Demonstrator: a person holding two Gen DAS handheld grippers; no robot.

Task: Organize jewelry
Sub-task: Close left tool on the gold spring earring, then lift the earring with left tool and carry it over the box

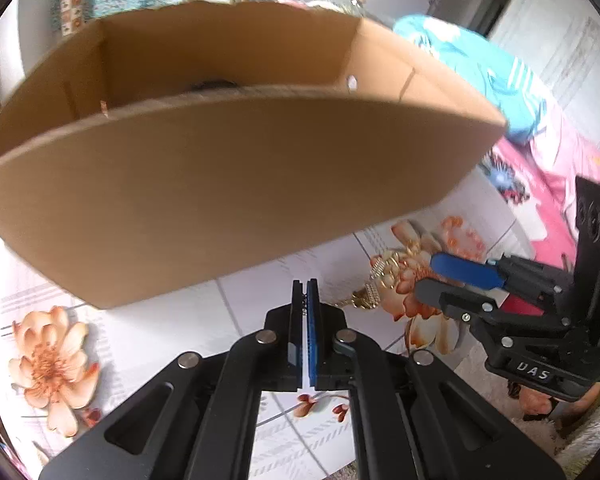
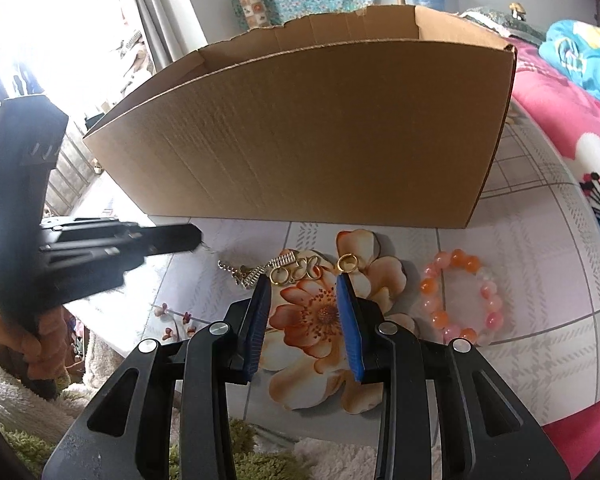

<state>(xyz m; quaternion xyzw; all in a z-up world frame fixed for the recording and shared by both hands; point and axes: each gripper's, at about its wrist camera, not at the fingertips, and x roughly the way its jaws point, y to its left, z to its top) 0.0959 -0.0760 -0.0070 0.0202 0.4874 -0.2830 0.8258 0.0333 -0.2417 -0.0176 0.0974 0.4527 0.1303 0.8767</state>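
- Two handheld grippers work over a floral-print tablecloth (image 2: 540, 340); one open cardboard box (image 2: 300, 128) stands behind the jewelry.
- Right wrist view, nearest: the right gripper (image 2: 305, 280) has its two blue-padded fingers (image 2: 350, 320) set apart, with nothing between them but the printed orange flower.
- Just past those fingertips, at 12 o'clock, lies one small pile of gold jewelry (image 2: 296, 272), loops and a short chain trailing toward 10 o'clock. It lies on the cloth, apart from the pads.
- One gold ring (image 2: 347, 263) sits right at the tip of the right-hand finger, at about 1 o'clock; whether they touch I cannot tell.
- One bracelet (image 2: 460, 296) of pink, orange and white beads lies at 2 o'clock, well outside the fingers.
- At 9 o'clock the left gripper (image 2: 192, 238) points toward the box's base, held by a hand (image 2: 40, 344) at 8 o'clock.
- Left wrist view: the left gripper's fingers (image 1: 313, 312) are pressed together, holding nothing.
- The gold pile lies at 1 o'clock from them, near the other gripper's tips.
- Farthest back, the box wall fills 10 to 2 o'clock.
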